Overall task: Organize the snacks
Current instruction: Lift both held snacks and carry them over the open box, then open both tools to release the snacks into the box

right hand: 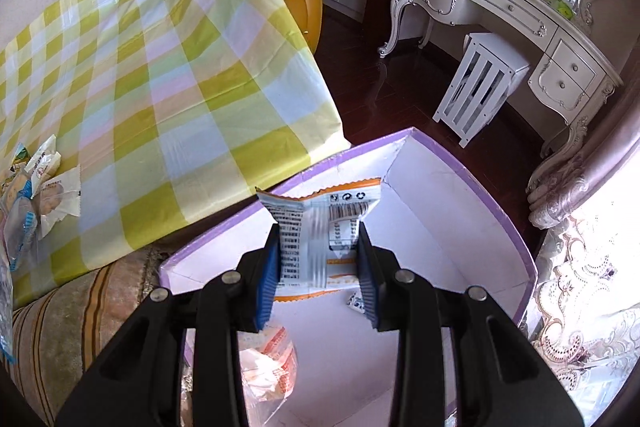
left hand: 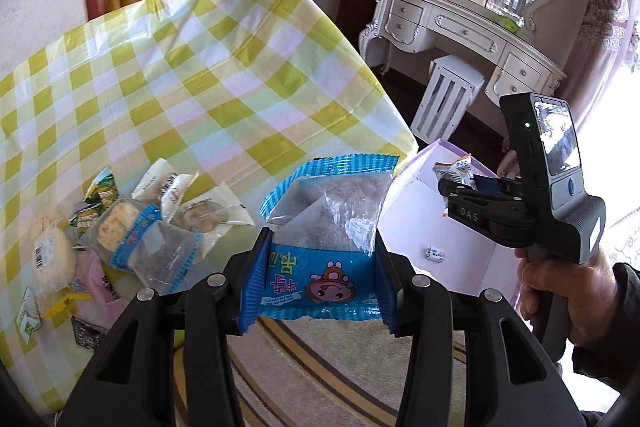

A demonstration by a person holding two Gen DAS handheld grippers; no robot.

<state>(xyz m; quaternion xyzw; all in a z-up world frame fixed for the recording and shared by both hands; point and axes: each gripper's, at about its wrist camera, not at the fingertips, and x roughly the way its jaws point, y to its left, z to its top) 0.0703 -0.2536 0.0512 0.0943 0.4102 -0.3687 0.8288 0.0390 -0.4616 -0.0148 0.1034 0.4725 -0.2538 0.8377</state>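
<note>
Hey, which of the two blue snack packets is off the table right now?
The blue packet with the pink cartoon, clamped in the left gripper; the other blue packet lies in the pile.

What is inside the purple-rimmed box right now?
Inside the purple-rimmed box: one small blue-and-white wrapper and an orange-and-white packet. The right gripper and its packet cover some floor.

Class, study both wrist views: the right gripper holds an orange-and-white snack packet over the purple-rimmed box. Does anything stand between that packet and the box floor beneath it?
Nothing visible does. The right gripper grips the orange-and-white packet above the open box, whose white floor below is bare. An orange wrapped snack and a small blue-white packet lie to the sides.
</note>
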